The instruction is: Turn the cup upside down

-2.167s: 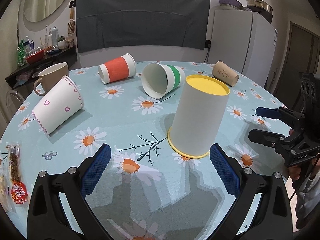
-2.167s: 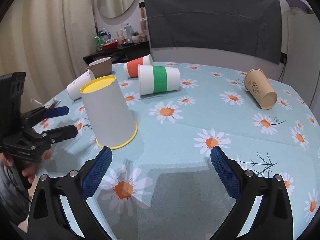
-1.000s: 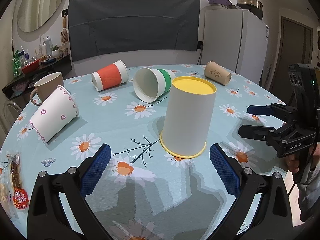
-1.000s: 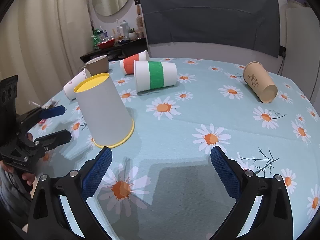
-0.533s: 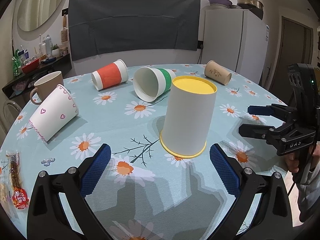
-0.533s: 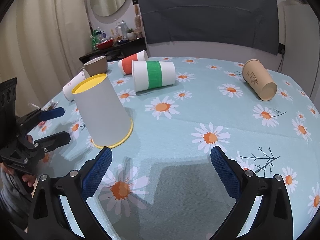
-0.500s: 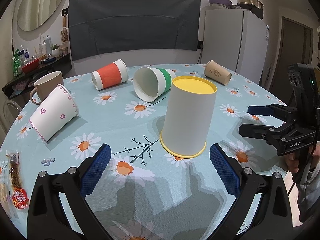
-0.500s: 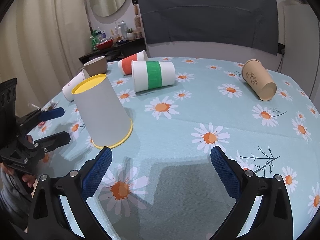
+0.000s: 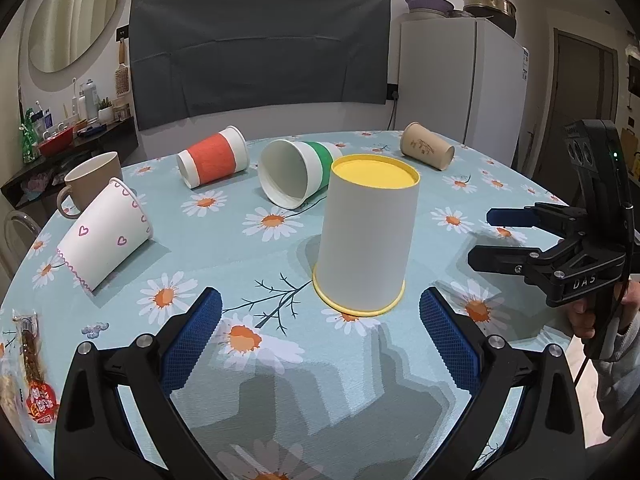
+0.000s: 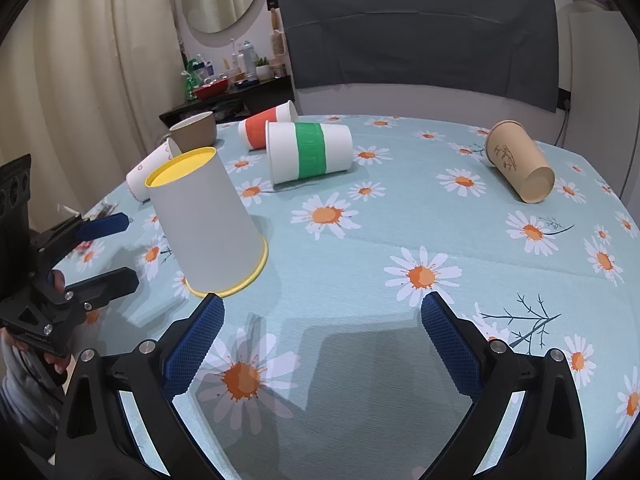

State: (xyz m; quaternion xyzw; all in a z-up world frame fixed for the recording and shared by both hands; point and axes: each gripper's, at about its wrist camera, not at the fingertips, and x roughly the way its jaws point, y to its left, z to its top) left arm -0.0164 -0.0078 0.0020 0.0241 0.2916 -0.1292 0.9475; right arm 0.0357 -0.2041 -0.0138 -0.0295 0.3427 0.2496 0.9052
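The cup (image 9: 366, 236) stands mouth-down, yellow base up, at the centre of the left wrist frame on the daisy-print worktop (image 9: 224, 240), just as it stood a moment ago. Both the left gripper (image 9: 316, 332) and the right gripper (image 10: 320, 334) hang back from it with jaws apart and empty, hardly shifted. The flip looks finished; only the other cups lie on their sides.
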